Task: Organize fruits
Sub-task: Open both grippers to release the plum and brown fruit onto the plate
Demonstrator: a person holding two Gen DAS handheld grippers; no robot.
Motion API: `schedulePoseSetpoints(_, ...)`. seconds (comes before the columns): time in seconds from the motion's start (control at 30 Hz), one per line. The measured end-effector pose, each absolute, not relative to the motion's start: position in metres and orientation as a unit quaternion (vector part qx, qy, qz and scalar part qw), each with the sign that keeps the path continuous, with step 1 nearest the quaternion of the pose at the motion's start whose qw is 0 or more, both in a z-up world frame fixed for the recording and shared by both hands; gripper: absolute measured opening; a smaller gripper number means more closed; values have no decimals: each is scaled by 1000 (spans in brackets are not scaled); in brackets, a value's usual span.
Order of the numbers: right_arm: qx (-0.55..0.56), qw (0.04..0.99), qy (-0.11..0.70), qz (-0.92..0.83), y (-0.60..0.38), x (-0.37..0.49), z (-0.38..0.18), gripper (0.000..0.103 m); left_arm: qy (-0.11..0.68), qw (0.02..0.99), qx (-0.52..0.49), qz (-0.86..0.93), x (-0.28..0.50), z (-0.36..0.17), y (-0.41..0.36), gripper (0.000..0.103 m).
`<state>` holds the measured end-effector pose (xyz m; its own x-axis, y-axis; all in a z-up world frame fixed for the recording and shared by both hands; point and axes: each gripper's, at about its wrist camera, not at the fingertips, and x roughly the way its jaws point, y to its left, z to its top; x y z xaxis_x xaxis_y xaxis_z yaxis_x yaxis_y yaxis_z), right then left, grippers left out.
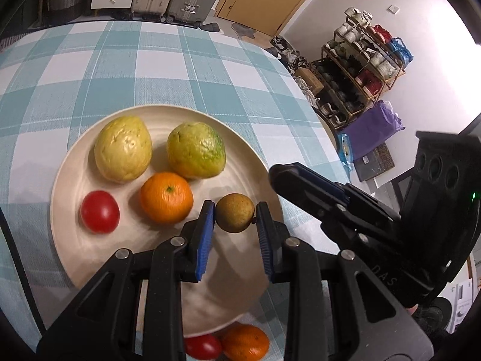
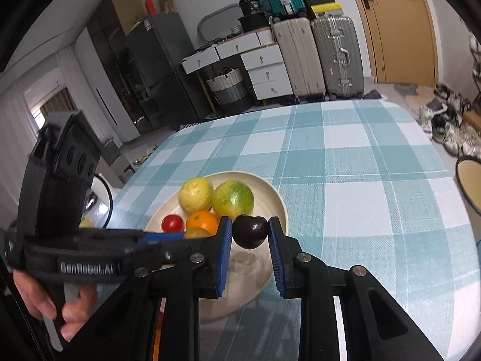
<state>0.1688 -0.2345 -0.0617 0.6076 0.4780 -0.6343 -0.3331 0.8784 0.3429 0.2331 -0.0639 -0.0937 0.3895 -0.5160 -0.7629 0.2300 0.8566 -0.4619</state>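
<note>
A cream plate (image 1: 72, 240) (image 2: 278, 201) on the checked tablecloth holds a yellow guava (image 1: 122, 148) (image 2: 195, 194), a green-yellow guava (image 1: 196, 149) (image 2: 234, 198), an orange (image 1: 166, 197) (image 2: 202, 221) and a red tomato (image 1: 99, 211) (image 2: 172, 223). My left gripper (image 1: 235, 214) is shut on a small brown-green fruit (image 1: 235, 213) (image 2: 197, 233) just above the plate's right side. My right gripper (image 2: 250, 231) is shut on a dark purple plum (image 2: 250, 231) above the plate's near right rim; it shows from the side in the left wrist view (image 1: 303, 180).
A second tomato (image 1: 203, 346) and a second orange (image 1: 245, 341) lie on the cloth by the plate's near edge. A dark-rimmed dish (image 2: 469, 180) sits at the table's right edge. Suitcases, drawers and a shoe rack (image 1: 360, 69) stand beyond the table.
</note>
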Motion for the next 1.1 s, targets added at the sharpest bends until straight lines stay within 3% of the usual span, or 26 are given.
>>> schedulePoseSetpoints(0.47,120,873,415,227,-229,203,-81,27,493,828,-150,-223,244,-97,-60,25)
schedulePoseSetpoints(0.6,137,873,411,224,-235,202,-80,49,477,835,-154,-226,234,-84,-53,25)
schedulePoseSetpoints(0.83,133,886,390,213,-244,185,-64,50,455,855,-133,-212,208,-65,-44,27)
schedulePoseSetpoints(0.97,131,890,384,209,-247,172,-58,50,442,868,-114,-196,190,-55,-41,40)
schedulePoseSetpoints(1.1,119,899,371,201,-246,155,-48,53,435,877,-94,-184,172,-47,-41,44)
